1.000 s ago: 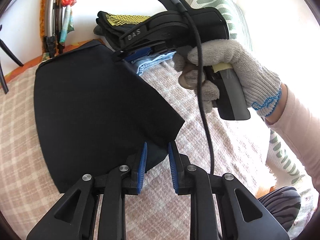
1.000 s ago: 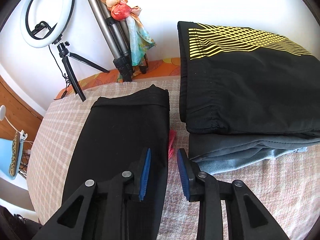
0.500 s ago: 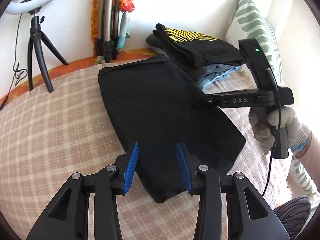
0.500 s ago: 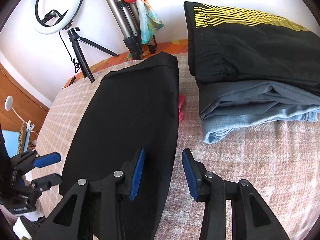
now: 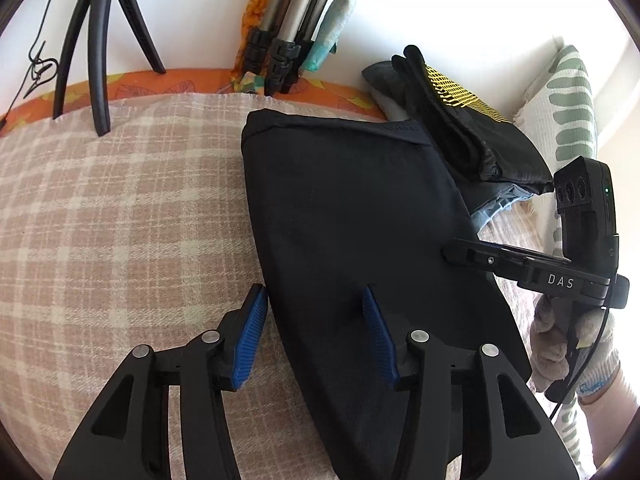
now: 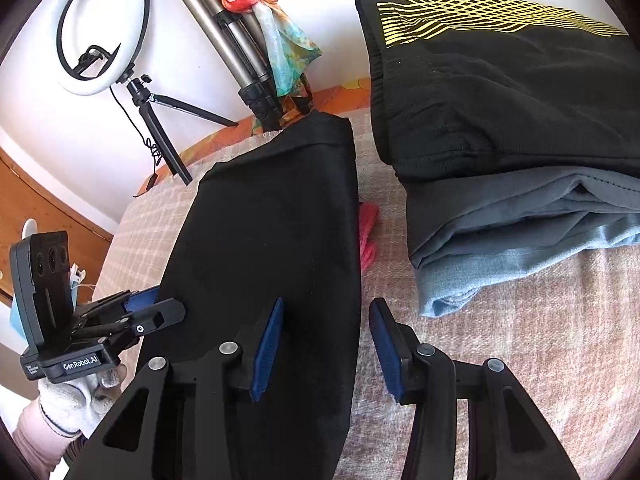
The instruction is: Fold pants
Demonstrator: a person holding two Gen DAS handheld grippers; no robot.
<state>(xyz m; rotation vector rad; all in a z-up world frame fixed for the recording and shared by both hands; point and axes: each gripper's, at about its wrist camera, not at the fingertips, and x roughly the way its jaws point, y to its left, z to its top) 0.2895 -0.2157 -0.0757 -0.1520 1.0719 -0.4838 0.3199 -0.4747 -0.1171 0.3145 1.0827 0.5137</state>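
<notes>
Black pants [image 5: 360, 220] lie folded lengthwise on the plaid bed cover, also seen in the right wrist view [image 6: 272, 248]. My left gripper [image 5: 314, 324] is open and straddles the pants' left edge, holding nothing. My right gripper [image 6: 326, 340] is open and straddles the pants' right edge, empty. The right gripper shows in the left wrist view [image 5: 520, 264] over the pants' right side. The left gripper shows in the right wrist view [image 6: 156, 312] at the pants' left side.
A stack of folded clothes [image 6: 500, 120] with a black and yellow garment on top sits right of the pants. A small pink item [image 6: 367, 232] lies between them. A ring light [image 6: 100, 36] and tripods [image 5: 280, 32] stand at the wall. A leaf-print pillow [image 5: 568, 104] lies far right.
Both grippers have opened wider and moved in over the pants' side edges. The left view swung from the pants' corner to looking along their length.
</notes>
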